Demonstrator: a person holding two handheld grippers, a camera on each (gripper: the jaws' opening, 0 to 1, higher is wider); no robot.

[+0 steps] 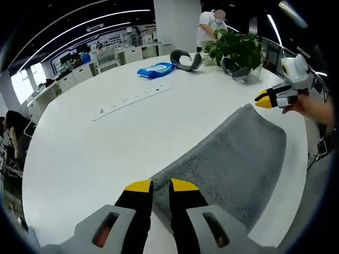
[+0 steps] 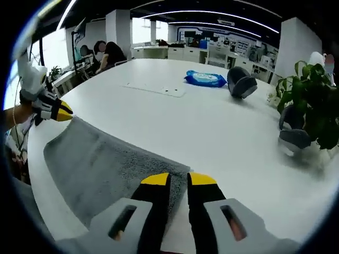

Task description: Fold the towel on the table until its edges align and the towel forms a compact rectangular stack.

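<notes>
one grey towel [image 1: 233, 159] lies spread on the round white table [image 1: 106, 153], near the table's edge, and it is the single towel in sight. in the left gripper view the left gripper [image 1: 161, 186] rises from the bottom with its two yellow-tipped black jaws close together, only a narrow slit between them, right at one corner of the towel; whether any cloth is caught between the tips cannot be told. in the same view the right gripper [image 1: 263, 99] hangs at the far corner of the towel, held by a hand [image 1: 310, 106], its yellow tips drawn together to a point.

in the right gripper view the right gripper [image 2: 178, 180] shows its two jaws likewise nearly together over a corner of the towel [image 2: 100, 169], and again it is unclear if cloth is pinched. the left gripper [image 2: 62, 112] sits at the towel's opposite corner.

further along the table [image 2: 212, 132] are one blue packet [image 2: 205, 79], one long white power strip [image 1: 130, 99], two grey curved objects [image 1: 186, 59] [image 1: 233, 69], and one leafy green plant [image 2: 312, 100]. two people are in view: one seated at a desk [image 2: 108, 53] and one standing behind the plant [image 1: 209, 24].
</notes>
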